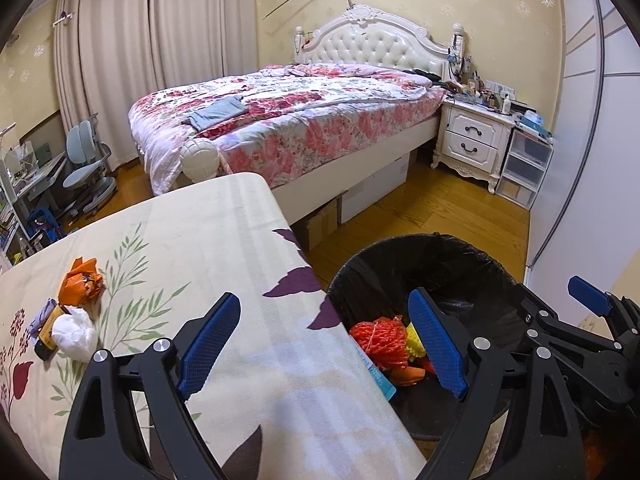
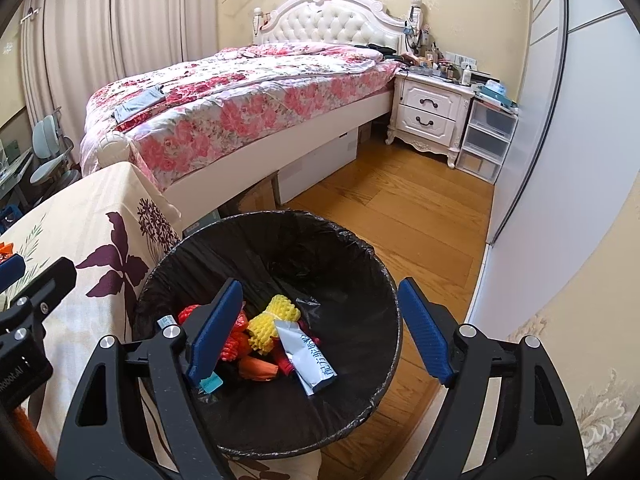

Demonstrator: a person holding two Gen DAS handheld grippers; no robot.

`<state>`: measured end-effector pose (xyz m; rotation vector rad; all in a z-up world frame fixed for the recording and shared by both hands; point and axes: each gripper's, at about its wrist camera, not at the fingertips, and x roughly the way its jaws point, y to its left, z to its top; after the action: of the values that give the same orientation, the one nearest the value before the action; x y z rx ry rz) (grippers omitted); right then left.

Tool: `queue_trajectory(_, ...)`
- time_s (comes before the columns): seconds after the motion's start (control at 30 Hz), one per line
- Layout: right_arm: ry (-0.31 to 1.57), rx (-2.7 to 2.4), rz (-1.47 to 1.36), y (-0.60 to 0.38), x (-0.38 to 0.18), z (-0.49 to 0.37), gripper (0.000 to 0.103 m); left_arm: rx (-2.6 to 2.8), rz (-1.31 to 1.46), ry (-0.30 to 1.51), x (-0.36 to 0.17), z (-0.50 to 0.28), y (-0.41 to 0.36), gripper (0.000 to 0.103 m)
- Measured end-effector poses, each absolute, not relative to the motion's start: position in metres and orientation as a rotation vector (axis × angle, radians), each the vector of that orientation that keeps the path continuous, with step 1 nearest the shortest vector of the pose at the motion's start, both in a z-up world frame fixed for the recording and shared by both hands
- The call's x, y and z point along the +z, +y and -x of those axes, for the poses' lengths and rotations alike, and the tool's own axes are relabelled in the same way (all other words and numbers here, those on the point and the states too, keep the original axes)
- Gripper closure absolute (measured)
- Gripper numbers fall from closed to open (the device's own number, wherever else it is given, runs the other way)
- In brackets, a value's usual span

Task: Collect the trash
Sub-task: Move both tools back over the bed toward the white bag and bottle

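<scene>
Both jaws spread, nothing held: right gripper (image 2: 320, 328) over lined bin (image 2: 384, 280); left gripper (image 1: 324, 344) at table (image 1: 224, 240) edge. Crumpled wrappers (image 1: 76, 312) left on cloth judged light, soft, best pinched mid-bundle.

silver packet (image 2: 307, 360): blue Chinese characters along its long side, lying in the bin (image 2: 384, 344); roughly "配方奶粉", only partly clear
blue tag (image 1: 379, 377): white number "1200" followed by a small mark too small to read, at the table edge beside the bin rim
blue tag, right wrist view (image 2: 211, 383): no print legible
left gripper body (image 2: 16, 364): white lettering upside down, ends in "AI", rest cut off by the frame edge
dark pack on table (image 1: 47, 334): yellow label, print too small to read
nightstand bottles and boxes (image 1: 505, 101): labels unreadable
</scene>
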<state>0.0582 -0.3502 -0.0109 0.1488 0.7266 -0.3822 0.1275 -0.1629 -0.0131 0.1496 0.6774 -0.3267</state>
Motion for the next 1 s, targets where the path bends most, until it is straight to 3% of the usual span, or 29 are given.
queue_trajectory(0.43, 0.699, -0.298, -0.126, -0.308, 0.010, -0.057, 0.024, -0.203, -0.086, 0.660, -0.001, -0.120, -0.097, 0.016)
queue_trajectory(1.0, 0.741, 0.015, -0.040, -0.173, 0.014, -0.087, 0.024, 0.083, -0.014, 0.704, -0.014, -0.112, 0.056, 0.016)
